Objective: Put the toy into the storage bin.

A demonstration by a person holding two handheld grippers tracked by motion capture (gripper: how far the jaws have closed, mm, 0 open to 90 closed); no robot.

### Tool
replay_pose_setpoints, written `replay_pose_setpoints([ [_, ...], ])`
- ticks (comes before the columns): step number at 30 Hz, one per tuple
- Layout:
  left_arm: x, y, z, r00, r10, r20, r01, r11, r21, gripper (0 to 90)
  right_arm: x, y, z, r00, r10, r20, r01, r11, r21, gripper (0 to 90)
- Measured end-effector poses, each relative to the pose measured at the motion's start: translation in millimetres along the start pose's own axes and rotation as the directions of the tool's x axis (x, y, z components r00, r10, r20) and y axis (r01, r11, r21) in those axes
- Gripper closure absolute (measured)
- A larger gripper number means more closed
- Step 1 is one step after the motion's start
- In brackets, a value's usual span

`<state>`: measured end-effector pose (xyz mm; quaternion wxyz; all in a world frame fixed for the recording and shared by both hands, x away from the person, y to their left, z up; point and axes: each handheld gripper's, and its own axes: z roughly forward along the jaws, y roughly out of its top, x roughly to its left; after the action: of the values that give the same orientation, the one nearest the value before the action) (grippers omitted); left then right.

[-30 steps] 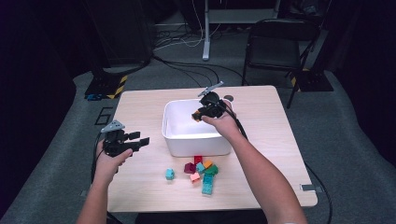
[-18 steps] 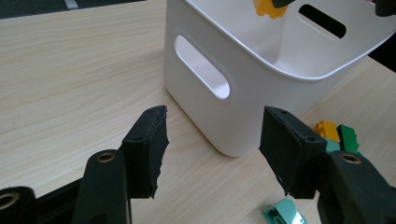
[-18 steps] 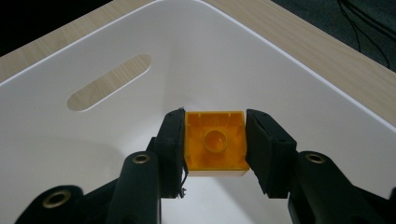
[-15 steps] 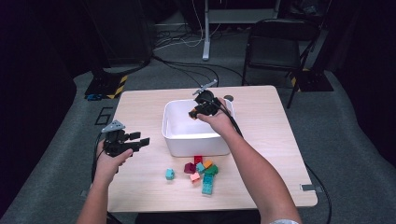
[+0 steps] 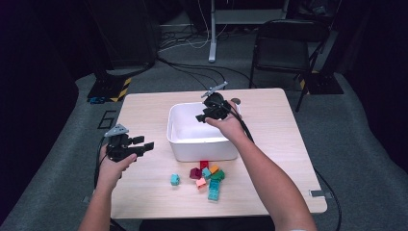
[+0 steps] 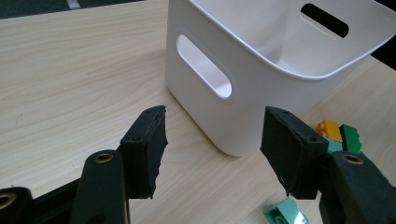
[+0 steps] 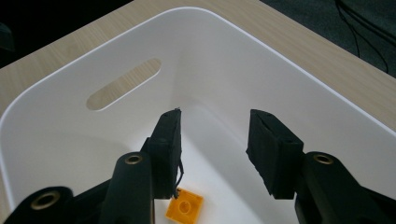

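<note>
**A:** How far along is the sorting, would you say?

**B:** Barely begun, I'd judge; one orange brick lies on the floor of the white bin, at the bottom centre of the right gripper view; I can make out no other brick inside.

**A:** And the right gripper?

**B:** It hangs over the bin, upper middle of the high view; its jaws have just been opening, they stand apart, and nothing is between them; the orange brick sits below them, free of the pads.

**A:** What is left, then?

**B:** Most of it; the pile of bricks sits on the table below the bin in the high view, red, maroon, teal, orange, green, close together; a single teal brick lies a little apart, to the pile's left.

**A:** The left gripper?

**B:** At the left of the high view, held above the table, well apart from the pile; jaws wide, holding nothing; its own view looks at the bin's handle slot, with the teal brick low between the jaws' tips and the frame's bottom edge.
</note>
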<state>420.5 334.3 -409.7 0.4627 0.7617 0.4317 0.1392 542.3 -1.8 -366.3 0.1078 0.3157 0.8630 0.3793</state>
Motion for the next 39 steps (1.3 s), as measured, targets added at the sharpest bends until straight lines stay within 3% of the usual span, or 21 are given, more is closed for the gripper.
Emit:
replay_pose_setpoints([
  [12,-0.8,0.4,-0.1,1.0000,-0.003,-0.006,0.003,1.0000,0.001,38.9,8.5,-12.3,-44.9,0.9999,-0.016,0.003,0.016,0.998,-0.066,53.8],
  [22,-1.2,0.6,-0.1,1.0000,0.001,-0.007,-0.001,1.0000,0.002,38.9,23.4,-30.4,-77.7,0.9993,-0.036,-0.004,0.035,0.994,-0.101,53.1],
  [33,-2.0,0.5,0.7,1.0000,0.001,-0.008,-0.001,1.0000,0.001,39.0,45.1,-50.6,-102.0,0.9965,-0.080,-0.024,0.076,0.988,-0.131,52.7],
  [39,-2.1,0.5,1.0,1.0000,0.002,-0.008,-0.002,1.0000,0.004,39.0,56.4,-64.8,-105.5,0.9938,-0.102,-0.043,0.095,0.985,-0.143,53.4],
])
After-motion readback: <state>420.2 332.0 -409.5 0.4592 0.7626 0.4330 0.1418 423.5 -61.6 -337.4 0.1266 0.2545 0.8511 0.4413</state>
